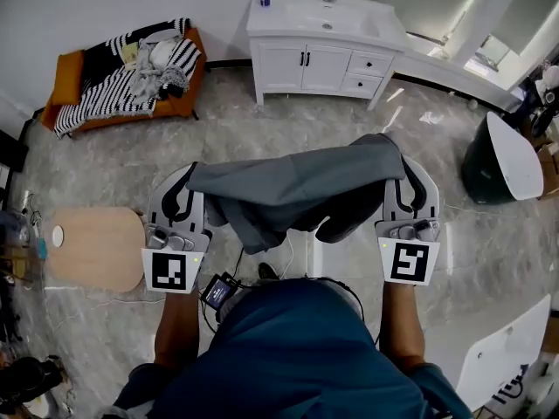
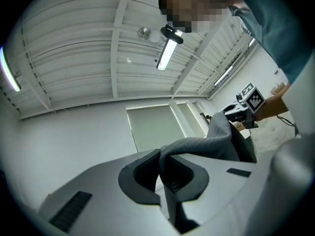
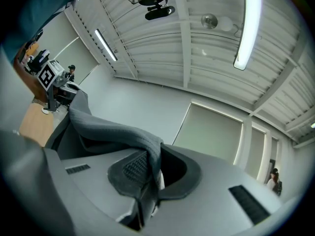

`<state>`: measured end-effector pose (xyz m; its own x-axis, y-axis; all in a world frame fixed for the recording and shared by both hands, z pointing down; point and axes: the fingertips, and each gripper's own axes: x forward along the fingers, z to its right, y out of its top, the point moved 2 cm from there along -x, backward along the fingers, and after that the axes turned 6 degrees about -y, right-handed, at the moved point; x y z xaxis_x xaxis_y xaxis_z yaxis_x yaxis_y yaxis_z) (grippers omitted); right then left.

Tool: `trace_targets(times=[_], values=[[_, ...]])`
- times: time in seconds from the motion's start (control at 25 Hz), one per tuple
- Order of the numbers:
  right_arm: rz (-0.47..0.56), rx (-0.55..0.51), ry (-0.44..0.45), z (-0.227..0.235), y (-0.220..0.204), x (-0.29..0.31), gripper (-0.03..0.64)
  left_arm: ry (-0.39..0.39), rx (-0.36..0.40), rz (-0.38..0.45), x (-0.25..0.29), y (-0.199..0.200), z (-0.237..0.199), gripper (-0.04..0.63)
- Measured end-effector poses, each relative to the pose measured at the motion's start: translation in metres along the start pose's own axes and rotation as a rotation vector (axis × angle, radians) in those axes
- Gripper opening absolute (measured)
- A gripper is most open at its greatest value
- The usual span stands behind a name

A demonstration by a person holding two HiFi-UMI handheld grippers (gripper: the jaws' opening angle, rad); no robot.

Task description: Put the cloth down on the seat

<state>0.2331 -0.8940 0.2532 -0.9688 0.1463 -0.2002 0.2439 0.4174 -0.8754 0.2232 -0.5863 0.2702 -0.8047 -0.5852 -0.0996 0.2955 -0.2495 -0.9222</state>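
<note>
A grey cloth (image 1: 293, 186) hangs stretched between my two grippers above the marble floor. My left gripper (image 1: 194, 182) is shut on the cloth's left corner, and in the left gripper view the cloth (image 2: 197, 149) runs out from between the jaws toward the other gripper. My right gripper (image 1: 400, 171) is shut on the cloth's right corner; the cloth (image 3: 106, 132) in the right gripper view is pinched between the ribbed pads. The middle of the cloth sags toward me. An orange sofa (image 1: 170, 103) at the upper left, far from both grippers, holds striped fabric (image 1: 113, 85).
A white vanity cabinet (image 1: 323, 59) with a sink stands at the back. A round wooden table (image 1: 96, 247) is to my left. A dark bin with a white lid (image 1: 498, 160) is at the right, and a white chair (image 1: 507, 356) at the lower right.
</note>
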Motion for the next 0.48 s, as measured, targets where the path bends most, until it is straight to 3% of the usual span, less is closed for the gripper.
trace_targets(times=[0.48], values=[[0.047,0.030,0.151,-0.051,0.015,0.111,0.031,0.132,0.020,-0.048,0.007,-0.020,-0.092,0.008]])
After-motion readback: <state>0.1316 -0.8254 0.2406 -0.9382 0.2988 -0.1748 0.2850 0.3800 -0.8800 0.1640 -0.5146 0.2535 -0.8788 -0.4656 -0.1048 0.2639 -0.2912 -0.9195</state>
